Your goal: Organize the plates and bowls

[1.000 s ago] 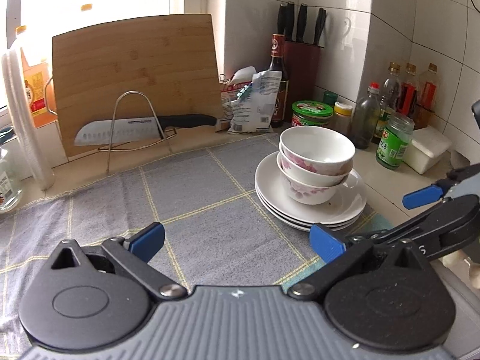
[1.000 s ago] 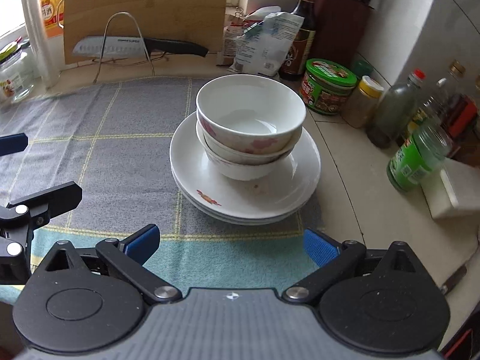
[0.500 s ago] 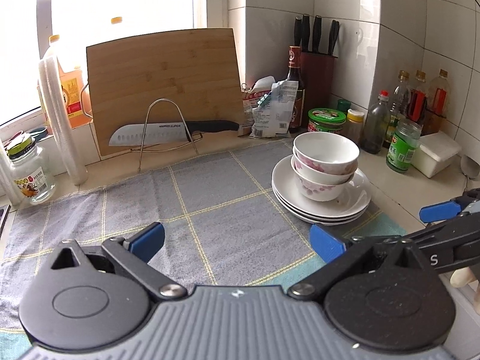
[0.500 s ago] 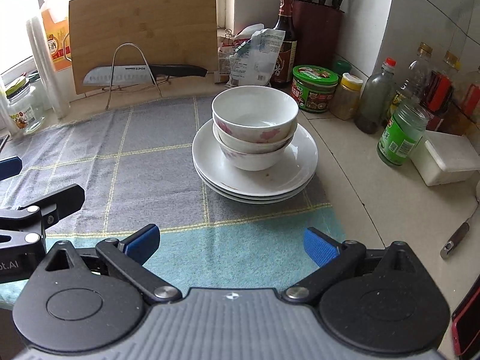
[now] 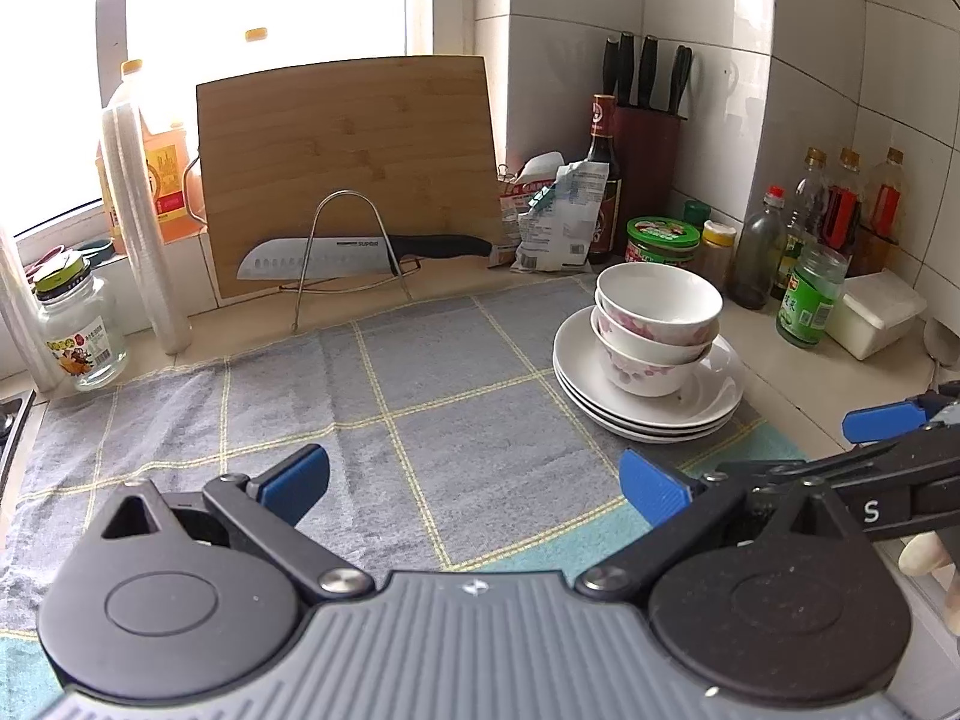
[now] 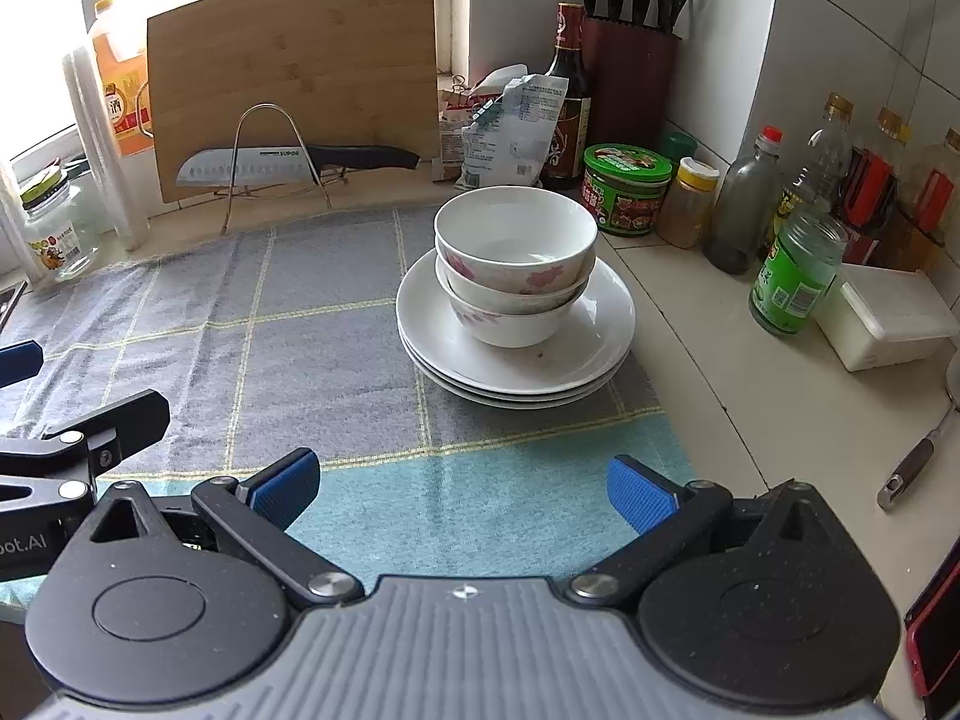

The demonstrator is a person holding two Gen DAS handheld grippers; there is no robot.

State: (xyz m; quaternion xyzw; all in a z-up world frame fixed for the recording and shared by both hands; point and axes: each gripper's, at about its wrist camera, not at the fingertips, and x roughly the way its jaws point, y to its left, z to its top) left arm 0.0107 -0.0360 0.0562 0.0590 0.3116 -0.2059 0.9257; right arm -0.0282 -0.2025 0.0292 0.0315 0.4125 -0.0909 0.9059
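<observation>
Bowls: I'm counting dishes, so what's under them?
Three stacked white plates sit under the two nested bowls; the plates' middles are covered.

A grey checked cloth with yellow lines [image 5: 420, 396] covers the pale surface [image 6: 750, 420]. At the back, a bamboo cutting board [image 5: 348, 162] leans upright against the window wall, and a black-handled santoku knife [image 5: 360, 252] lies across a bent wire stand [image 5: 348, 252] in front of it. Right of that: a crumpled white packet [image 5: 558, 216], a dark sauce bottle [image 5: 602, 174], a dark red knife block [image 5: 651, 162] and a green-lidded jar [image 6: 626, 189]. On the far left stands a clear glass jar [image 5: 81, 330].
</observation>
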